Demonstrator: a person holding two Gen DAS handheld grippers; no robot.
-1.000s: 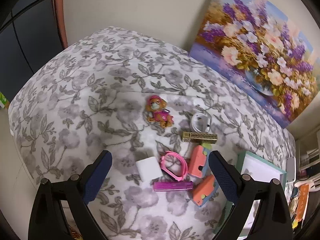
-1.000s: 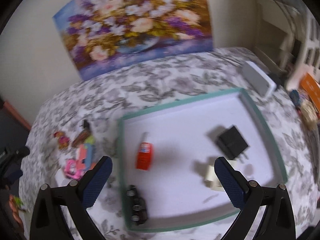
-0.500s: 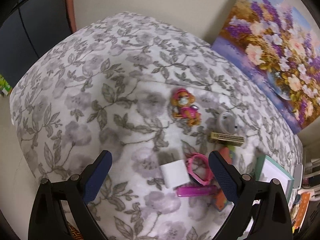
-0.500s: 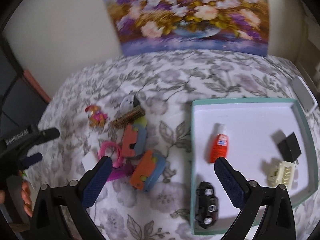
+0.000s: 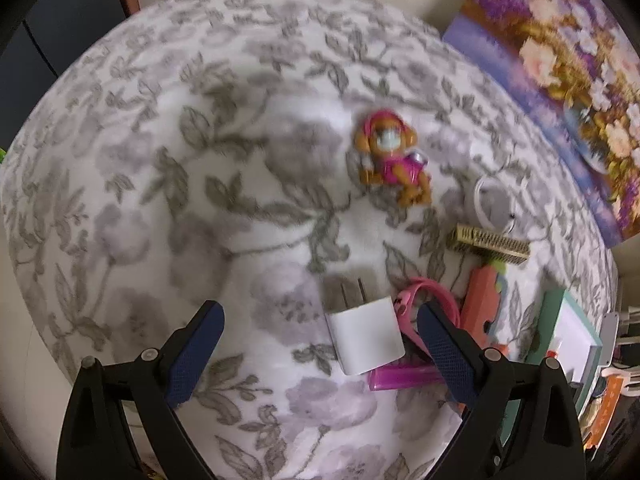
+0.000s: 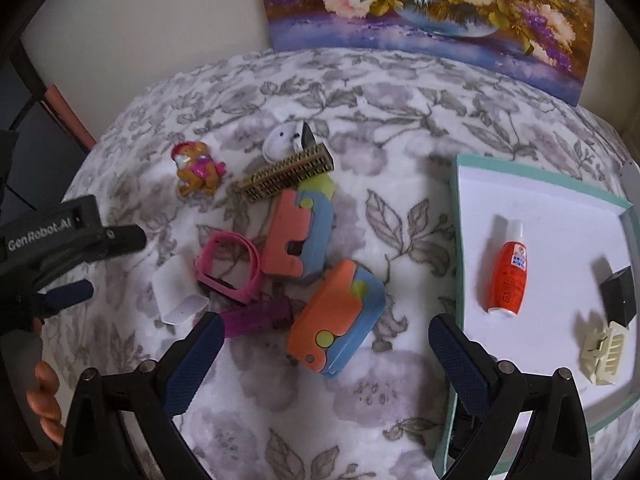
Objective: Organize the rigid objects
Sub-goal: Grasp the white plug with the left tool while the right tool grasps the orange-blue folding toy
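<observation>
A white charger plug [image 5: 364, 330] lies on the floral cloth, between the fingers of my open left gripper [image 5: 320, 348]; it also shows in the right wrist view [image 6: 176, 292]. Beside it lie a pink watch case [image 6: 230, 266], a purple bar [image 6: 258, 316], two orange-and-blue blocks [image 6: 298, 240] [image 6: 336, 324], a gold comb [image 6: 286, 178], a white earbud case [image 6: 282, 142] and a dog figure [image 6: 196, 168]. My right gripper [image 6: 324, 364] is open and empty above the nearer block. The left gripper [image 6: 72, 264] shows at the left there.
A teal-rimmed white tray [image 6: 456, 216] at the right holds an orange bottle [image 6: 508, 268], a black adapter [image 6: 620, 296] and a cream clip [image 6: 604, 356]. A flower painting [image 6: 432, 4] leans on the back wall. The table edge curves at the left.
My left gripper has moved down toward the white plug, which now lies between its fingers. My right gripper has swung left from over the tray to over the pile of objects.
</observation>
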